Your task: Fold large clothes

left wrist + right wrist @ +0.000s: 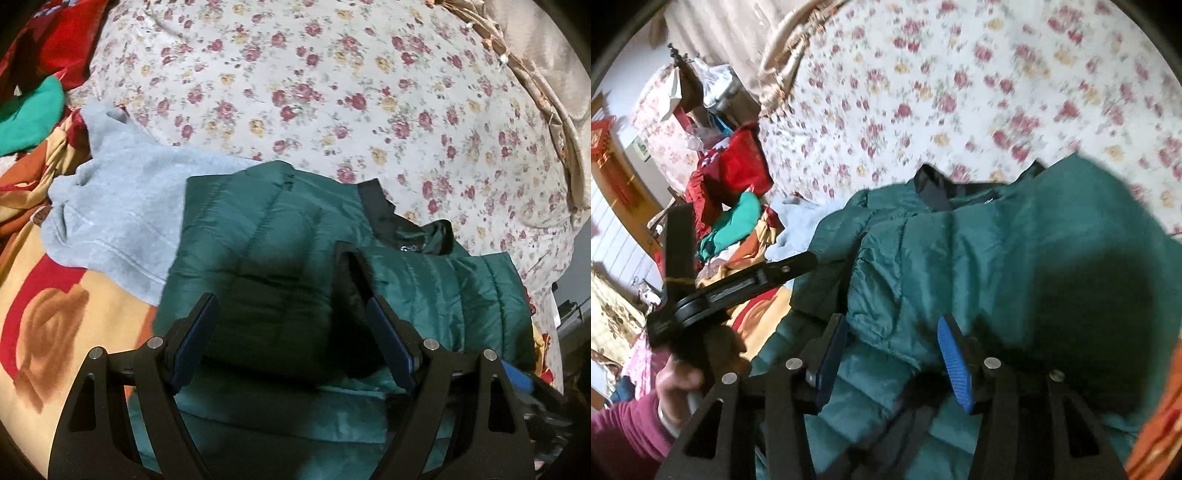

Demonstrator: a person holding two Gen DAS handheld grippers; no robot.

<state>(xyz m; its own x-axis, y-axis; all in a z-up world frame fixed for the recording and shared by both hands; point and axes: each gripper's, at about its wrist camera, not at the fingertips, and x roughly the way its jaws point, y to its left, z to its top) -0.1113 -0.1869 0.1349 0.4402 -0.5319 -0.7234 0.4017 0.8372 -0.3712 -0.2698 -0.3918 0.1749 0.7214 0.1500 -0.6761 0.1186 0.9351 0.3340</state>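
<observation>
- green puffer jacket (280, 236) lies on the bed's floral sheet (332, 92), near edge, partly over a grey sweatshirt (122, 206)
- collar (376, 206) points toward the far edge; long axis runs near-to-far
- handling, my read: light, soft, slippery shell, springs back; pinch seams or hem, not padding
- left gripper (291, 332) fingers wide, holding nothing; right gripper (892, 354) fingers apart, no grip
</observation>
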